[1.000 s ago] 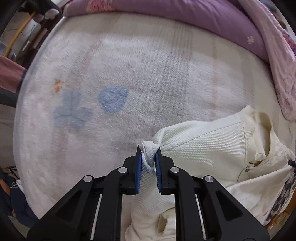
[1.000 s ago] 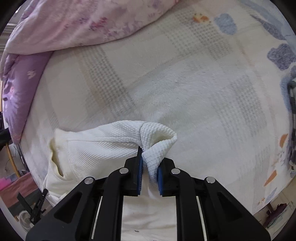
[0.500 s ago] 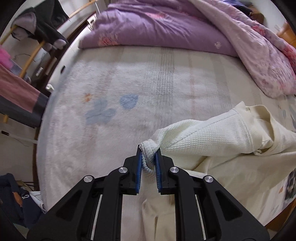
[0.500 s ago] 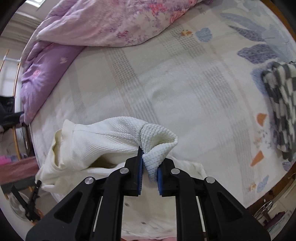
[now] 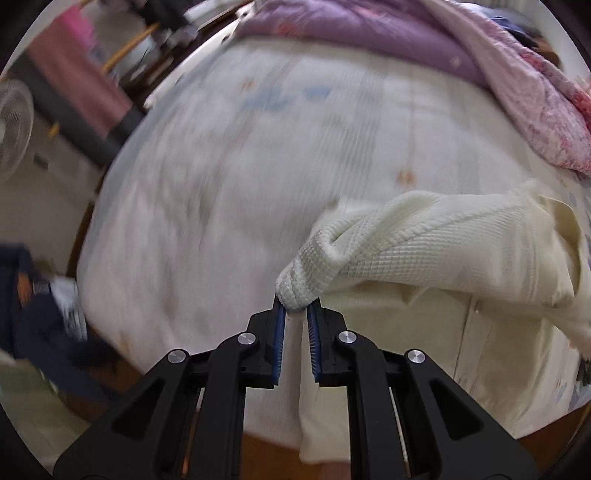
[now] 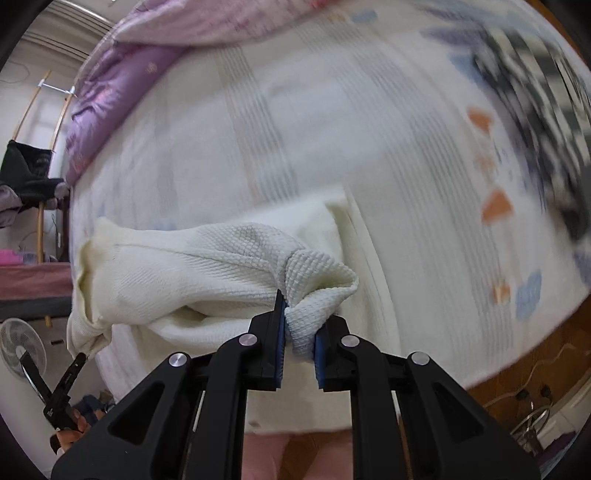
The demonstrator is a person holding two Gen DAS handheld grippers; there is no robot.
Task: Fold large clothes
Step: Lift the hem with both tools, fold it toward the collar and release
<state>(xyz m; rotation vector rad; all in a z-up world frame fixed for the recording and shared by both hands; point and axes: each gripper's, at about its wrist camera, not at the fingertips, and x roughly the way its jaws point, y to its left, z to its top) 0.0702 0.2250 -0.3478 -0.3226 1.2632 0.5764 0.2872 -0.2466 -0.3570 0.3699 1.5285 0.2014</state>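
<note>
left gripper and right gripper each have jaws pinching a corner of the cream sweater, stretched above the bed, purple quilt at 12 o'clock.

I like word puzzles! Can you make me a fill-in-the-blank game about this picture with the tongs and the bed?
1. Each pair of tongs is pinching a cream ____.
2. The garment hangs above a ____.
3. The bunched quilt at the far end is pink and ____.

Missing words: garment, bed, purple
</note>
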